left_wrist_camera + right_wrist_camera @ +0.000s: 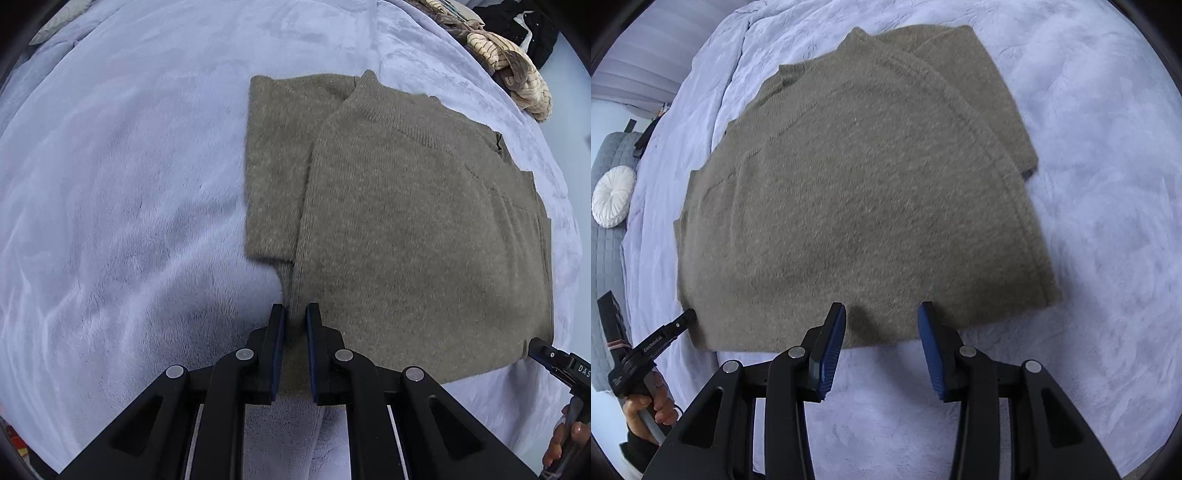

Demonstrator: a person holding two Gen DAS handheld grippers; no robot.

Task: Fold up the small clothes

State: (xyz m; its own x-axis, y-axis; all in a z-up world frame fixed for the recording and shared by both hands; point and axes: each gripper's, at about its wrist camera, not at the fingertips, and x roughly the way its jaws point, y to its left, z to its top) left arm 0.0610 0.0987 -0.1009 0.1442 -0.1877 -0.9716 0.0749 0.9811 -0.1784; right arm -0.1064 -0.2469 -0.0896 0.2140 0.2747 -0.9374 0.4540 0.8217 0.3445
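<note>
Sweater (406,229) half-folded on bed (110,184); left gripper (295,314) jaws pinch its near hem, pinched edge hidden. Right gripper (882,317) jaws part-open, holding nothing.

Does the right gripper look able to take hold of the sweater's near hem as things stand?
Probably yes. The right gripper hangs open right at the sweater's near hem, nothing lying between them, while the left gripper pinches the corner off to one side.

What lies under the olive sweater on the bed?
Under the olive sweater only the pale blue fleece blanket shows, spreading out on every side. Anything beneath its folded layers is covered.
</note>
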